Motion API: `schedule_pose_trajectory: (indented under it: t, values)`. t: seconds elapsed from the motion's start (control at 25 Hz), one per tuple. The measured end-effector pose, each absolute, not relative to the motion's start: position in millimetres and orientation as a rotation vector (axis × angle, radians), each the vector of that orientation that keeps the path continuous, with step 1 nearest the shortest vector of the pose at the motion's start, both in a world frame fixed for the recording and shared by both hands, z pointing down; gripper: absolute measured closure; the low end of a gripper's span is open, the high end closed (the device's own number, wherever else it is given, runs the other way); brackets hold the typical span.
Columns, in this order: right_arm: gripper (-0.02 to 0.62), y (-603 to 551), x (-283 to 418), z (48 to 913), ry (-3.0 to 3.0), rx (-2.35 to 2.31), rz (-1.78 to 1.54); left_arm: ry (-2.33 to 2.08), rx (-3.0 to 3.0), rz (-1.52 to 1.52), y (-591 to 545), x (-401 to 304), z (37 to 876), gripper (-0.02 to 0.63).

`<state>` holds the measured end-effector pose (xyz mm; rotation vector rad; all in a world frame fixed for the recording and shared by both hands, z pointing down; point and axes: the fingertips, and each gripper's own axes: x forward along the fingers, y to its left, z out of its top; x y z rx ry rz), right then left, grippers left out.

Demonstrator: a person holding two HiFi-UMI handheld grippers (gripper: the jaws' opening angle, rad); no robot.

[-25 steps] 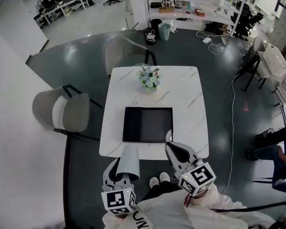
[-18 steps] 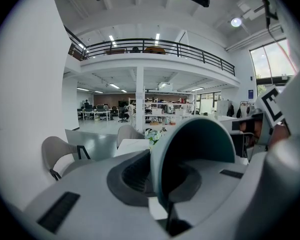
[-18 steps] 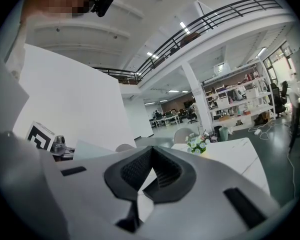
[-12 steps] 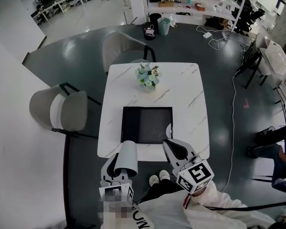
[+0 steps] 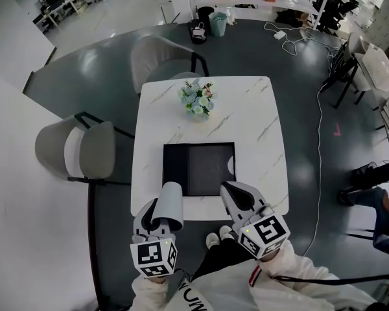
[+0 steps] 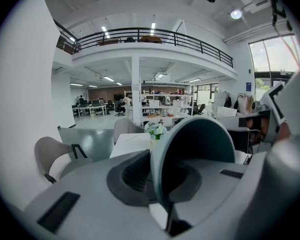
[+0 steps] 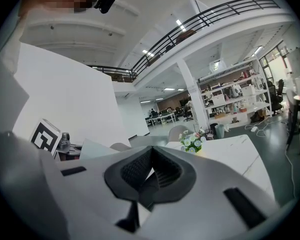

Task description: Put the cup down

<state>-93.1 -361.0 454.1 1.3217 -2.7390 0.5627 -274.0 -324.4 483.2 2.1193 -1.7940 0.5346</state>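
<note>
Pale grey-blue cup [image 5: 170, 206] on its side, pinched by the left gripper [image 5: 159, 222] over the near edge of the white marble square table [image 5: 259, 115], just left of the black rectangular tray [image 5: 201, 170]. Right gripper [image 5: 232, 193] near the tray's right corner.

Left gripper view: left gripper [image 6: 160, 184] jaws nearly closed, clamped on the wall of the cup [image 6: 200, 134], dark inside facing the camera. Small flower bouquet [image 6: 155, 129] behind.

Right gripper view: right gripper [image 7: 150, 176] jaws together, nothing between. Bouquet [image 7: 191, 140] on table [image 7: 230, 146].
</note>
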Motion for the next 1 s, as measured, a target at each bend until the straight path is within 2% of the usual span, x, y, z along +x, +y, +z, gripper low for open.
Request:
schedule_pose_trajectory:
  t: [0.48,1.0]
  values:
    - [0.591,-402,-107,483,-2.703,1.341,0.537,-1.674,2.089,0.642,-371,-283,521,0.575]
    - [0.591,-445,-107,511,-2.666,1.403,0.513,-1.494,2.147,0.911,-436,-290,561,0.575]
